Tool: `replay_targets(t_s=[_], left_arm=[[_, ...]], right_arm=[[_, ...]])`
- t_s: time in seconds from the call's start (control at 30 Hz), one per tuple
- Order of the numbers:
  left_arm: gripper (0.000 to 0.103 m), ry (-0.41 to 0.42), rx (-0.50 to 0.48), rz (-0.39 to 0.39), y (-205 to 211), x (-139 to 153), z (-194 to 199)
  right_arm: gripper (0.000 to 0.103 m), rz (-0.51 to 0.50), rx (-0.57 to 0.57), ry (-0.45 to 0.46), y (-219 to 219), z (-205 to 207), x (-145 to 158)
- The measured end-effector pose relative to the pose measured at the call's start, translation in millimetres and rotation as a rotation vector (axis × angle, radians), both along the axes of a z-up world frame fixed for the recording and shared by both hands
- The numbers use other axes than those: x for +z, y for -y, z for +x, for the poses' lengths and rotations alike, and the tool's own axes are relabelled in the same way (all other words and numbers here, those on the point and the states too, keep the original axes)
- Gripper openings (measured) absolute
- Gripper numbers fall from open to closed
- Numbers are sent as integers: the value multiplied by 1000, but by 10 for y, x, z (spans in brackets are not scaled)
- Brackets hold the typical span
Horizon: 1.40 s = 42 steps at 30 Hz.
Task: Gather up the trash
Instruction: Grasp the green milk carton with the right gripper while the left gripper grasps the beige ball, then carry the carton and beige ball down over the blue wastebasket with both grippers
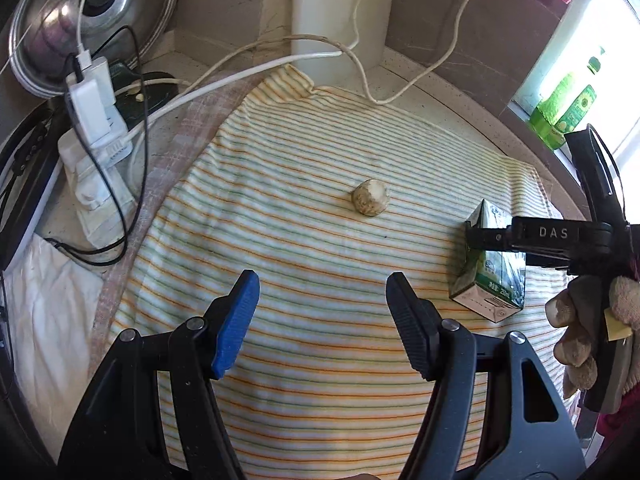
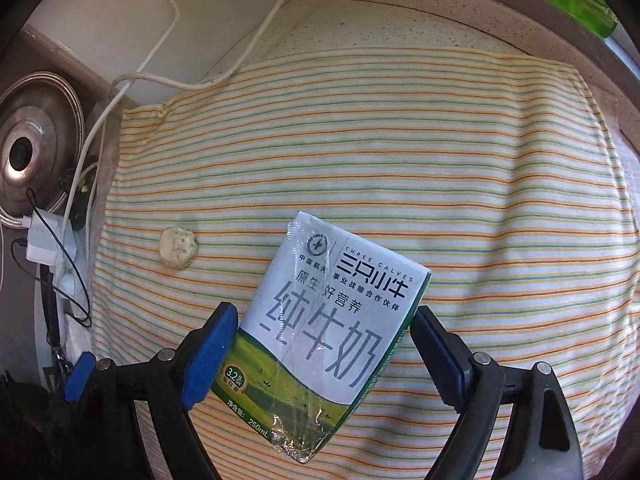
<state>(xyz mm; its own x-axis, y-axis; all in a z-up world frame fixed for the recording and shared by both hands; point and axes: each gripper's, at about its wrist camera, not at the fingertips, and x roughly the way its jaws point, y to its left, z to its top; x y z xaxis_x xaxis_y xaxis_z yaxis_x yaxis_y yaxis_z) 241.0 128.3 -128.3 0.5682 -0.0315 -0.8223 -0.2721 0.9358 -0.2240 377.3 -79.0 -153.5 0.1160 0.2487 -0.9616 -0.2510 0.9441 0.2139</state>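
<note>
The right gripper point(image 2: 320, 344) hangs over the milk carton point(image 2: 332, 332), jaws spread wide either side; the blue pad at nine o'clock looks to touch it, the black pad at three o'clock stands clear. The left gripper point(image 1: 322, 320) is open and empty, with a crumpled paper ball point(image 1: 370, 197) at its twelve o'clock on the striped cloth point(image 1: 280, 200). Chargers and cables point(image 1: 96, 100) crowd the ten o'clock corner.

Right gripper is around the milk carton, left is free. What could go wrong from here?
1. The milk carton sits skewed between the right gripper pads, with a gap at one side; closing may twist it out.
2. The striped cloth is loose and may drag along.
3. The crumpled ball could roll.
</note>
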Motion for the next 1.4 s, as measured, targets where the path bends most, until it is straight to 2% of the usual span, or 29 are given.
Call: replay_targets(t_s=[0.17, 0.3, 0.4, 0.47, 0.53, 0.67, 0.77, 0.8, 0.87, 1.07, 1.4], left_arm=[[67, -14, -17, -1, 163, -97, 351], [65, -30, -25, -17, 243, -202, 661], [57, -58, -13, 11, 269, -299, 857], [56, -78, -10, 24, 278, -365, 954], [52, -93, -10, 35, 294, -419, 1022], [51, -90, -13, 67, 333, -454, 1103], [39, -88, -11, 88, 337, -466, 1138], [34, -85, -7, 82, 324, -465, 1135], [33, -83, 5, 65, 292, -455, 1119], [33, -67, 24, 76, 338, -348, 881], [33, -37, 37, 112, 721, -109, 239]], right_arm=[[90, 20, -1, -4, 293, 22, 51], [92, 40, 22, -2, 320, -15, 115], [92, 52, 41, -5, 318, -78, 141], [92, 59, 52, -15, 323, -102, 129], [92, 64, 53, -24, 252, -111, 83], [91, 73, 64, -28, 241, -133, 69], [85, 71, 94, -26, 225, -182, 79], [81, 72, 108, -27, 217, -203, 82], [75, 68, 134, -24, 216, -249, 97], [75, 28, 204, 55, 196, -416, 175], [74, 65, 270, 129, 485, -674, 345]])
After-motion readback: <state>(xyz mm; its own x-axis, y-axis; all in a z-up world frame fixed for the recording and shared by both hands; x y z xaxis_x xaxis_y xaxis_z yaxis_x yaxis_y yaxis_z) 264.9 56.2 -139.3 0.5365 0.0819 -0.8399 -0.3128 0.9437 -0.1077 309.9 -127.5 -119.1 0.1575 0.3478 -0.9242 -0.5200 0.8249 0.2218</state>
